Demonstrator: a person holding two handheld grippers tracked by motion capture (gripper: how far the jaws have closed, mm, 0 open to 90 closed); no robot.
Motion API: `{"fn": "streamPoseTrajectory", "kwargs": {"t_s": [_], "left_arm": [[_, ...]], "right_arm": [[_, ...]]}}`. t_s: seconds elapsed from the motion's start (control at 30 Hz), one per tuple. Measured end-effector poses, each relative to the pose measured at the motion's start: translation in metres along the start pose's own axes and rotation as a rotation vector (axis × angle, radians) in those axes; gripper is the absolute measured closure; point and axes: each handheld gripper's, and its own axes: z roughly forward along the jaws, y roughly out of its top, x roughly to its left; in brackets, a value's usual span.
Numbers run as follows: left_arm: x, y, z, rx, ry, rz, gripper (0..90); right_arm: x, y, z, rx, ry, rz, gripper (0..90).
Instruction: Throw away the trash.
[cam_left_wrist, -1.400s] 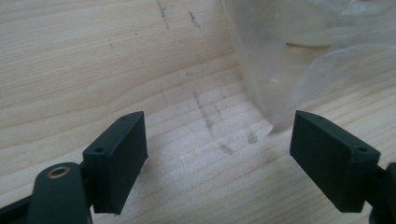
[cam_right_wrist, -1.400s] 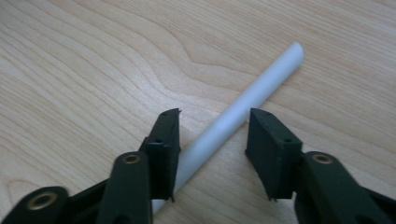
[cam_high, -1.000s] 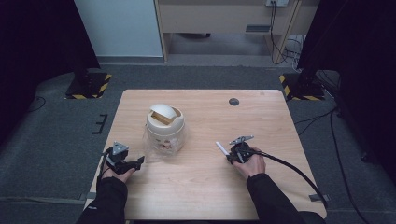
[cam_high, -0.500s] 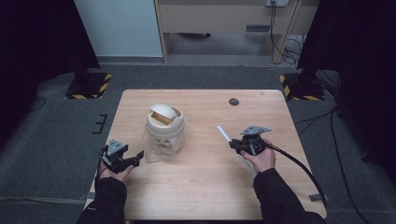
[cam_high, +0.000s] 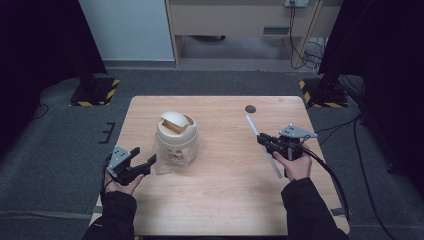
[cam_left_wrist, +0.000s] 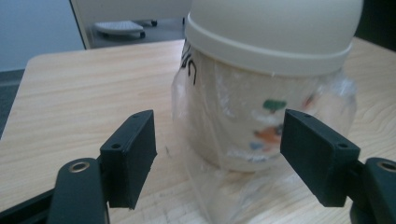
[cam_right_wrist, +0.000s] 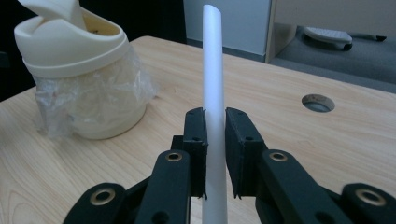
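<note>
A small cream bin with a swing lid and a clear plastic liner stands left of the table's middle. In the left gripper view the bin rises close ahead of the jaws. My left gripper is open, just left of the bin, with nothing between its jaws. My right gripper is shut on a long white straw-like tube, held above the table's right side. The tube sticks out past both ends of the jaws.
A round cable hole lies in the wooden table near its far edge. A black cable trails from the right gripper off the table's right side. Dark carpet surrounds the table.
My right gripper has carried the white tube to the right and slightly farther away from the bin. The left gripper has stayed beside the bin.
</note>
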Motion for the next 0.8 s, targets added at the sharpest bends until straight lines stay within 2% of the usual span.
{"fn": "streamPoseTrajectory", "kwargs": {"t_s": [0.07,0.1,0.17,0.2,0.23,0.33,0.43,0.6,0.8], "left_arm": [[-0.003,0.005,-0.005,-0.041,-0.002,-0.014,26.2],[-0.003,0.005,-0.005,-0.041,-0.002,-0.014,26.2],[-0.005,0.010,-0.010,-0.088,-0.001,-0.030,26.3],[-0.005,0.010,-0.010,-0.088,-0.001,-0.030,26.6],[-0.006,0.013,-0.012,-0.116,0.003,-0.051,27.1],[-0.008,0.016,-0.014,-0.139,0.013,-0.058,27.7],[-0.012,0.024,-0.016,-0.187,-0.005,-0.082,28.7],[-0.018,0.036,-0.017,-0.221,-0.023,-0.087,31.0],[-0.024,0.047,-0.017,-0.256,-0.052,-0.105,33.7]], "right_arm": [[-0.001,0.002,-0.002,-0.022,0.007,-0.001,79.3],[-0.001,0.002,-0.002,-0.022,0.007,-0.001,79.3],[-0.002,0.005,-0.005,-0.063,0.019,0.005,79.2],[-0.002,0.006,-0.005,-0.072,0.021,0.000,79.3],[-0.002,0.008,-0.006,-0.082,0.022,-0.006,79.3],[-0.003,0.012,-0.008,-0.101,0.030,-0.019,79.3],[-0.003,0.021,-0.010,-0.145,0.043,-0.031,79.2],[-0.001,0.032,-0.012,-0.194,0.064,-0.040,79.2],[0.005,0.042,-0.011,-0.222,0.082,-0.055,79.2]]}}
